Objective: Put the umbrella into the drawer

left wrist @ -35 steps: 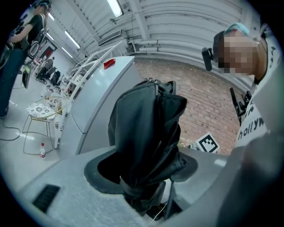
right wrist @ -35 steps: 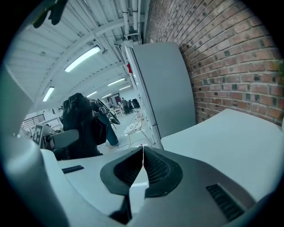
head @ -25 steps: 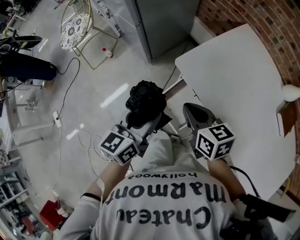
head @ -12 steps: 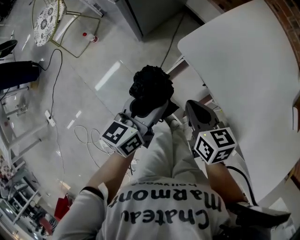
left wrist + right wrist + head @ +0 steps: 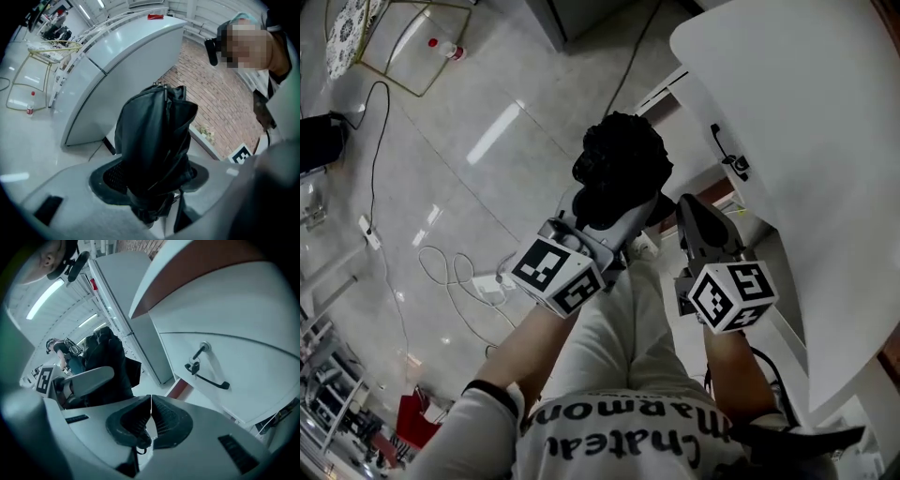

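Observation:
A folded black umbrella [image 5: 619, 169] stands up from my left gripper [image 5: 605, 217], which is shut on its lower end; in the left gripper view the umbrella [image 5: 157, 136] fills the space between the pads. My right gripper [image 5: 691, 211] hangs just to the umbrella's right, shut with nothing in it, and its pads [image 5: 161, 416] meet edge to edge. Ahead of it is the white drawer front [image 5: 234, 366] under the table, with a black handle [image 5: 208, 379] and a key in the lock [image 5: 199, 352]. The head view shows that handle [image 5: 729, 161] small, just beyond the right gripper.
The white table top [image 5: 806, 122] fills the right side, its edge above the drawer. A grey cabinet [image 5: 117, 61] stands behind. On the shiny floor lie cables [image 5: 459, 281]; a gold wire chair [image 5: 356, 37] and a small bottle [image 5: 441, 45] stand far left. The person's legs [image 5: 619, 337] are below the grippers.
Both grippers have sunk lower beside the table, the umbrella still in the left one. The table edge now sits above them and the drawer handle has come into view.

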A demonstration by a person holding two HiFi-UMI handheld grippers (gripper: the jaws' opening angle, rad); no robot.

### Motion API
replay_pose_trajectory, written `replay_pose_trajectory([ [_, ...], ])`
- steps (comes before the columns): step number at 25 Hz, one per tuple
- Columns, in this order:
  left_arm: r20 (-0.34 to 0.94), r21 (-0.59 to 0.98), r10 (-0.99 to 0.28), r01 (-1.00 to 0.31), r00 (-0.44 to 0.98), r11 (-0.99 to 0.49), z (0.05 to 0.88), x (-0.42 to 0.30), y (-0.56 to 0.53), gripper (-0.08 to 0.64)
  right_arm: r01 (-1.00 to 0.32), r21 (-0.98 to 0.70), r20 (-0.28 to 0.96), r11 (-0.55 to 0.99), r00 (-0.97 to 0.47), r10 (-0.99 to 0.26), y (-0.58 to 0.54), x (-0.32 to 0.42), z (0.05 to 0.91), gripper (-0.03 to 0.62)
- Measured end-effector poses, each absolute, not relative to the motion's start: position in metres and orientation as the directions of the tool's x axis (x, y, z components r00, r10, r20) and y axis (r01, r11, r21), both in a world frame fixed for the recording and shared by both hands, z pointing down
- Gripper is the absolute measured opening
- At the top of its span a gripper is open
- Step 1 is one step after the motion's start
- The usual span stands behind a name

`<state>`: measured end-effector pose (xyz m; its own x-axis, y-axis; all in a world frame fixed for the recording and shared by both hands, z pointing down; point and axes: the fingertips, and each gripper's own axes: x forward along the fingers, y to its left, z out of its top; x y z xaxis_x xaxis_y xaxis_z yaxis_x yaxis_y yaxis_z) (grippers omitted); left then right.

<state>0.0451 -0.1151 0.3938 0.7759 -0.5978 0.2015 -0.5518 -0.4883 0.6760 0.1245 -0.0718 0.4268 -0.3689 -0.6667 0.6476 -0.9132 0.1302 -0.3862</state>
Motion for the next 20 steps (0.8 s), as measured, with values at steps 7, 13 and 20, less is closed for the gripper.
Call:
replay_pose_trajectory([
  [7,0.191,0.723,-0.625,-0.539,0.757,-0.433,0.449,0.066,-0.113,0.261,-0.933,-0.333,0.641,0.139,-0.332,-0.692,-0.064,0.141,0.472,0.014],
  [13,0.231,0.752,-0.572,-0.518,0.787,-0.408,0.505,0.086,-0.101,0.261,-0.934,-0.33,0.66,0.14,-0.334,-0.673,-0.054,0.147,0.521,0.014],
  [20,0.268,0.759,-0.546,-0.523,0.793,-0.387,0.544,0.102,-0.099,0.261,-0.938,-0.317,0.675,0.141,-0.328,-0.661,-0.057,0.15,0.555,0.014],
])
